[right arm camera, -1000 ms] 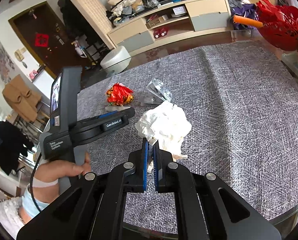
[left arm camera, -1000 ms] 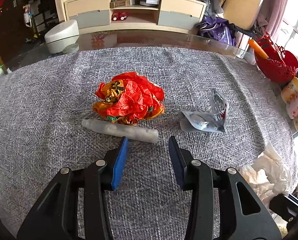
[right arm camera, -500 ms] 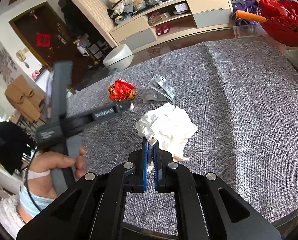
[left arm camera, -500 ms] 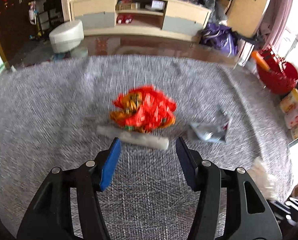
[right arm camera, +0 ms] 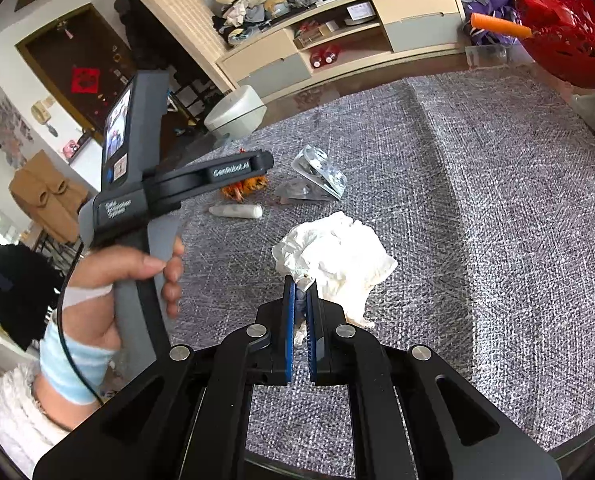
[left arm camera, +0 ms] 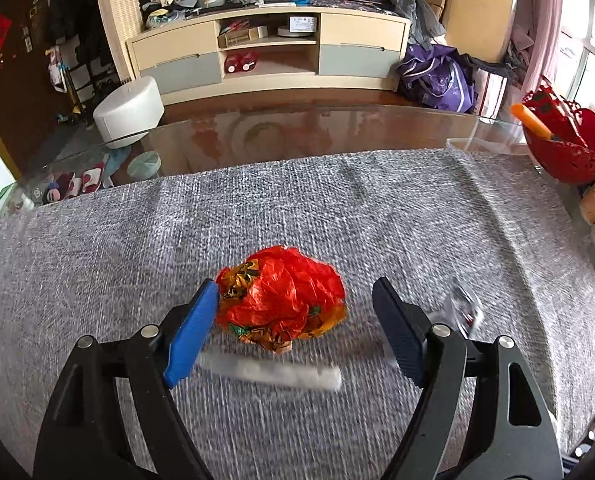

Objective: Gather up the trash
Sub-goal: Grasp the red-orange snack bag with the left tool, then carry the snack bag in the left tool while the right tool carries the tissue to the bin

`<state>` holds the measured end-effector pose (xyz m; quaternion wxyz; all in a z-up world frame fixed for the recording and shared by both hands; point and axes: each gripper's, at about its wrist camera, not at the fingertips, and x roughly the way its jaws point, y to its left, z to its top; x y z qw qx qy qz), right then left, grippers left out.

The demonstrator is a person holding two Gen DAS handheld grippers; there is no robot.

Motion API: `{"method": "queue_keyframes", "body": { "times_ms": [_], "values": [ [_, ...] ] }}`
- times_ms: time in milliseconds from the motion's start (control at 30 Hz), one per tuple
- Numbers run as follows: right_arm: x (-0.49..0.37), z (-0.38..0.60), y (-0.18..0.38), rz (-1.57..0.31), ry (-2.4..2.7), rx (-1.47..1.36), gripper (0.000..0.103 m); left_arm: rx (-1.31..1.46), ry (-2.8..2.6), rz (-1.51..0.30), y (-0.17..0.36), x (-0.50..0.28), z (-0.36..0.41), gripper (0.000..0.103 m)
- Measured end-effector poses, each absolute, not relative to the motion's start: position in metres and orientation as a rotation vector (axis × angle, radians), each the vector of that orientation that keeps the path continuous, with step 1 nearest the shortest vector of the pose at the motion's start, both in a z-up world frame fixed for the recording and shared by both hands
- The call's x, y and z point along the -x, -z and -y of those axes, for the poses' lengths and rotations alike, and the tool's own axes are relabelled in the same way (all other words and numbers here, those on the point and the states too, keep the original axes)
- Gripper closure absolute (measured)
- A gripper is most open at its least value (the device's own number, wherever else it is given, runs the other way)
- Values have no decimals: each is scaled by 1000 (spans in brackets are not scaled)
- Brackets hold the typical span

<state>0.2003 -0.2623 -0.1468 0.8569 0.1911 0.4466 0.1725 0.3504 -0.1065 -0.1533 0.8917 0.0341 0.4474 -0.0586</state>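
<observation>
Since the earlier frame, left gripper [left arm camera: 293, 330] has been carried forward over the white tube [left arm camera: 271, 372] and its jaws have just been opening; nothing is between the pads yet.

Left wrist view: jaws are spread wide, tips framing the crumpled red-orange wrapper [left arm camera: 283, 298] on the grey tablecloth [left arm camera: 137, 248]. Left pad is seen just beside the wrapper's edge; contact cannot be confirmed. The tube lies nearer the camera than the wrapper, below the pad tips. A silver foil packet [left arm camera: 463, 308] is blurred, off to the right behind the right finger. Wrapper is judged light, soft and crinkly, likely slippery film; it should be pinched across the bulky middle so it compresses rather than slides out. Tube is judged stiff and likely to roll; it is best taken across its width.

Right wrist view: right gripper [right arm camera: 300, 300] is fully closed, pads nearly together, with the edge of a white crumpled tissue [right arm camera: 337, 252] apparently pinched at the tips. Tissue is limp and very light, so an edge grip suffices. Left gripper's handle is held by a hand [right arm camera: 109, 292], its head over the wrapper and hiding most of it; tube and foil packet are seen close beside it.
</observation>
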Motion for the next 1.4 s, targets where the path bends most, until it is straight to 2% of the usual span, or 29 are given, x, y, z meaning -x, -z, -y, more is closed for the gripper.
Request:
{"method": "queue_keyframes", "body": {
  "times_ms": [100,133,200,233,567,767,1100,1400],
  "values": [
    [-201,261,146,-938,-362,-406,96,-68,100,-954,161,-363,100,32],
    [-202,261,146,-936,-362,-407,96,-61,105,-965,164,-366,97,36],
    [-201,262,145,-933,-364,-407,96,-32,113,-996,169,-369,93,55],
    [-202,262,144,-932,-363,-407,96,-23,113,-1005,172,-370,92,58],
    [-199,259,141,-931,-362,-401,96,-31,152,-952,159,-356,92,62],
    [-186,253,122,-889,-361,-379,96,-27,170,-917,128,-324,86,62],
    [-121,236,82,-842,-347,-319,96,20,261,-867,71,-201,45,62],
    [-41,215,91,-844,-318,-331,96,31,318,-893,85,-104,19,62]
  ]
}}
